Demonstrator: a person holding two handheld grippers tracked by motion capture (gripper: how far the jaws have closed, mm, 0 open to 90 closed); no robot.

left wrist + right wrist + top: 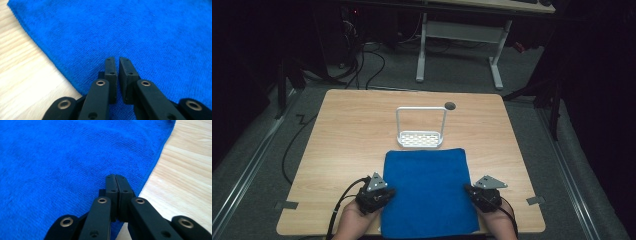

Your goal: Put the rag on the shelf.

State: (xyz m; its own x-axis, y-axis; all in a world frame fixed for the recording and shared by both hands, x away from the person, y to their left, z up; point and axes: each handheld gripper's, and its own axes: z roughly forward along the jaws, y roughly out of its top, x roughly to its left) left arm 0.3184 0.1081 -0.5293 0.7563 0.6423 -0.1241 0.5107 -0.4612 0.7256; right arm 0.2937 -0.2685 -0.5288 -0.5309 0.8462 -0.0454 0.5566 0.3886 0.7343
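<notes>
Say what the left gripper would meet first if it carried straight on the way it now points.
The left gripper points down over the blue towel, so it would probably meet the towel's surface first; its height above the cloth is unclear.

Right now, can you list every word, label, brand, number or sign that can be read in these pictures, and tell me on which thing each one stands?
None: no readable text in any view.
Blue cloth: plain, no tag or print seen.
White rack: no marking seen.
Wooden table: bare wood grain; the grey tape pieces at its near corners carry no writing that can be made out.
Left claw and right claw: black, no lettering.
</notes>
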